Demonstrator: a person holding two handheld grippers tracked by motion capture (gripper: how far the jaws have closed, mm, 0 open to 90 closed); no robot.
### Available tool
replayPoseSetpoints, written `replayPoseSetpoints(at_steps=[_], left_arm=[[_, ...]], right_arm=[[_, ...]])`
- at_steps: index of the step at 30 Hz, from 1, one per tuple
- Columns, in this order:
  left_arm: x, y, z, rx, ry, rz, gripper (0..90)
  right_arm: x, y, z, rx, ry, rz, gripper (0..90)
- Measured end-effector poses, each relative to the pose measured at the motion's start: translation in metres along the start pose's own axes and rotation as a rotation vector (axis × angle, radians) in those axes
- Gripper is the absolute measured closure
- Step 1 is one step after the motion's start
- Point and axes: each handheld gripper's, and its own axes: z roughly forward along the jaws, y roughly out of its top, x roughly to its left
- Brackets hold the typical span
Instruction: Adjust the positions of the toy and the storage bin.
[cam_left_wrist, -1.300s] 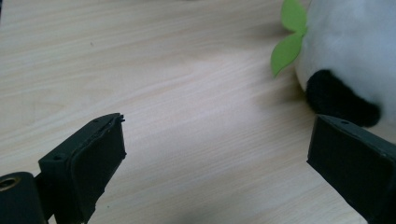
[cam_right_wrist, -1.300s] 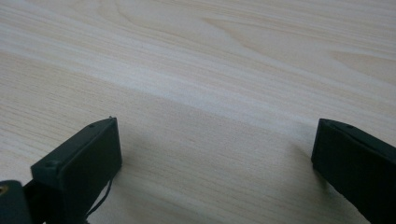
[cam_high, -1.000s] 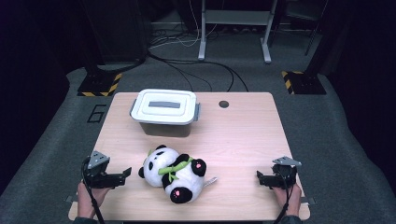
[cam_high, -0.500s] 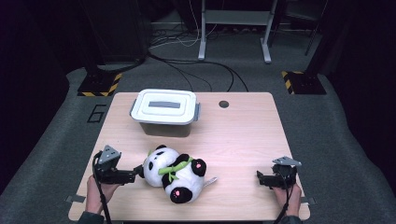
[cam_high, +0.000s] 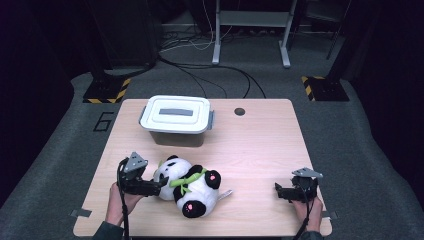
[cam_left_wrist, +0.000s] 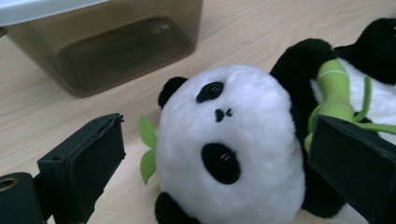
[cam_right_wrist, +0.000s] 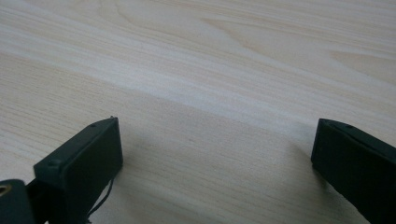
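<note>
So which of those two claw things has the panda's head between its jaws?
The left gripper: its open jaws flank the panda's head. The right gripper faces bare table.

I'm looking at the plush panda (cam_high: 189, 186) lying on its back on the desk (cam_high: 260, 150), head toward the left front, legs pointing right. It's showing a white face with black eye patches and ears, black limbs, pink paw pads, and a green bamboo stalk across its chest.
</note>
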Motion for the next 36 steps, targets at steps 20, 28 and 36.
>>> replayPoseSetpoints(at_steps=[20, 28, 36], left_arm=[[-0.038, 0.019, 0.029, 0.012, -0.123, 0.047, 6.7], [-0.051, 0.021, 0.039, 0.027, -0.114, 0.094, 19.2], [-0.061, 0.016, 0.053, 0.068, -0.163, 0.092, 49.7]], right_arm=[[0.0, 0.0, 0.0, -0.001, -0.001, 0.001, 1.6], [0.0, 0.0, 0.0, -0.001, 0.0, 0.002, 1.6], [0.0, 0.0, 0.0, -0.002, -0.001, 0.001, 1.7]])
